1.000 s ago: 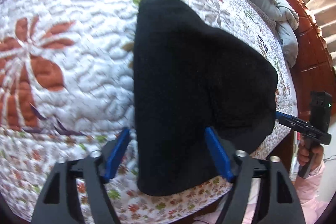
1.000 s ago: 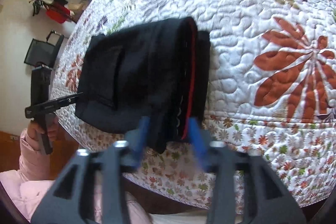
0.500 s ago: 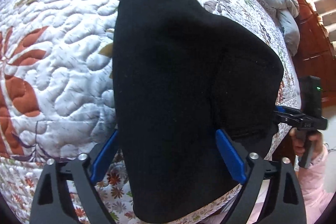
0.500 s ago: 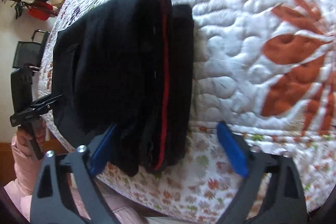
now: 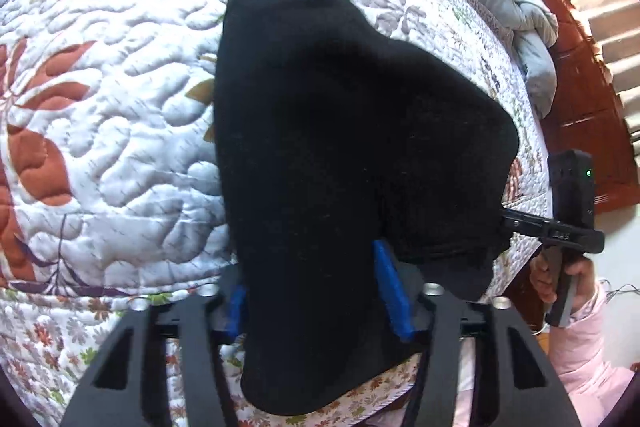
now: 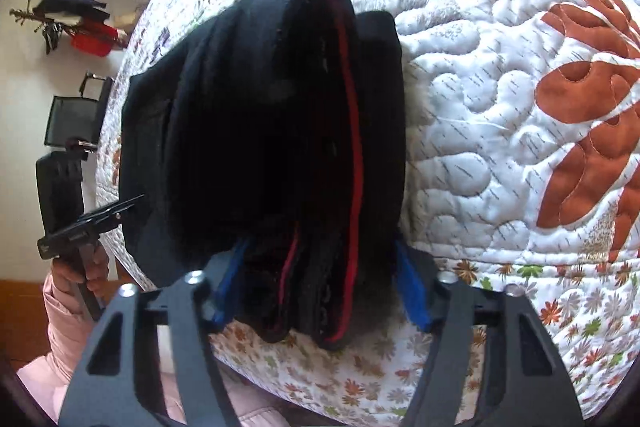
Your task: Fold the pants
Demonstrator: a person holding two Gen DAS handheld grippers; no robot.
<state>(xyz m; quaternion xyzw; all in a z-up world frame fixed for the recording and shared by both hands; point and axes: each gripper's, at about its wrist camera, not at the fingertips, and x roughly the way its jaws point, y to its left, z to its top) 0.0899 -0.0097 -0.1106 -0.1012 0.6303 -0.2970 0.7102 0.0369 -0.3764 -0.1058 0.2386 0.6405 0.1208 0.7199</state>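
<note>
Pants on a quilt at the bed's near edge, one gripper at each end

The folded pants lie on the quilt, their near ends hanging over the bed's edge; in the left wrist view the left gripper straddles one near end, its jaws closing with the cloth between them, and the right gripper sits at the pants' right side; behind, a blanket lies against the headboard; in the right wrist view the right gripper straddles the other near end, jaws closing on it, with the left gripper just left of the pants and a chair behind it
</note>
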